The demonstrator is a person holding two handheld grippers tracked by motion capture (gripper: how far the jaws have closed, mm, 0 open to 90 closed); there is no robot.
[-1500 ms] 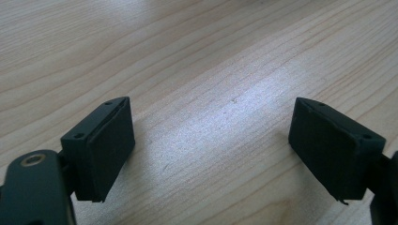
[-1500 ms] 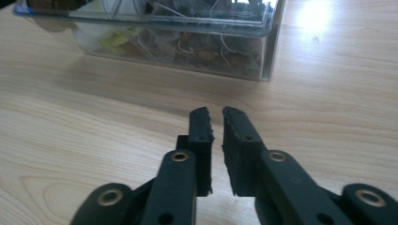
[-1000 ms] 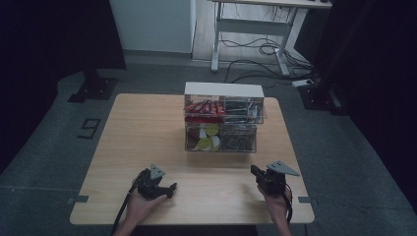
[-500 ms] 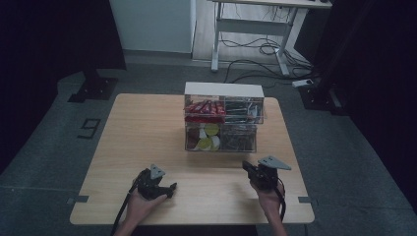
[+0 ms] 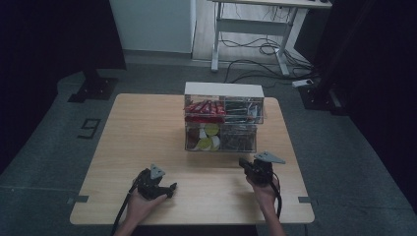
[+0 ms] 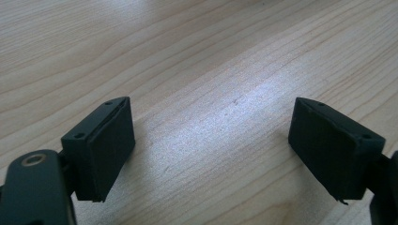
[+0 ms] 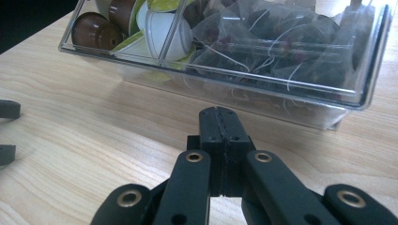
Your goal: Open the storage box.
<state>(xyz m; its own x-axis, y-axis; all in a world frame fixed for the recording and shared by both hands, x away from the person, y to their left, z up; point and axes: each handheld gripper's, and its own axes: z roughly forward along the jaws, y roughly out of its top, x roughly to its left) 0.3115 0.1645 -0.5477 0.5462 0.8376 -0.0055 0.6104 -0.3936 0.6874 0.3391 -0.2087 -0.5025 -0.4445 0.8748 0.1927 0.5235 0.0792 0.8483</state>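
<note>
High view: wooden table (image 5: 142,132) fills middle of frame. Clear box (image 5: 221,125) sits at middle, near table's far edge. Red packets (image 5: 204,107) in its top left part, round pods (image 5: 206,137) lower left, dark tea bags (image 5: 238,140) lower right.

Left gripper (image 5: 169,187) at lower left of frame, held in hand (image 5: 140,206), jaws spread wide over bare wood, nothing between.

Right gripper (image 5: 242,163) at lower right, just below box, jaws pressed together, empty.
</note>
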